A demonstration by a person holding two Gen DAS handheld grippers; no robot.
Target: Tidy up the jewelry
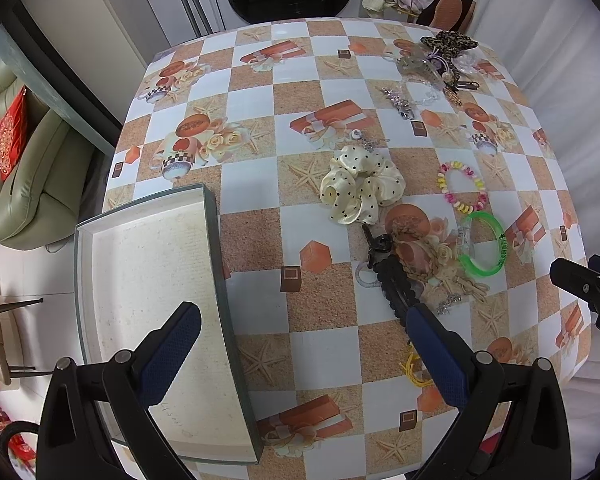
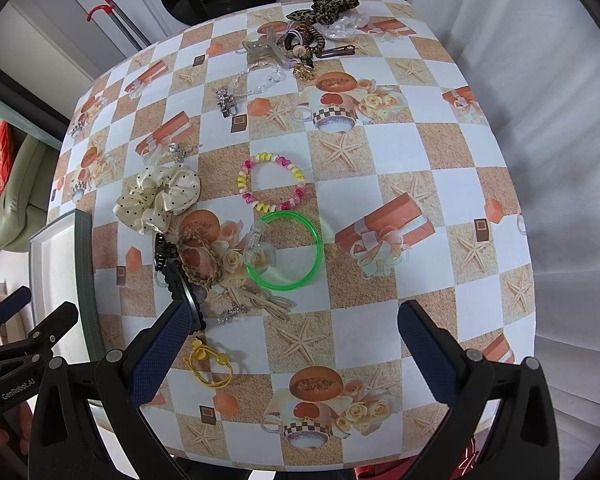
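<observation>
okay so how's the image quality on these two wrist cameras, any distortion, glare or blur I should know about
Left wrist view: strong fisheye bowing, the tray edges curve and the corners go black; even light, soft shadows, cream scrunchie sharp. Right wrist view: same barrel warp, the table edge bulges; mild sheen on the green bangle, the far pile of hair accessories small and harder to make out.

Green sofa (image 1: 32, 184), red cushions (image 1: 4, 140)

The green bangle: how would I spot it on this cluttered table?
Start at the checked tablecloth and find the cream polka-dot scrunchie. Just right of it lies a pink-and-yellow coil bracelet; the green bangle sits directly below, the only smooth, see-through neon ring.
</observation>
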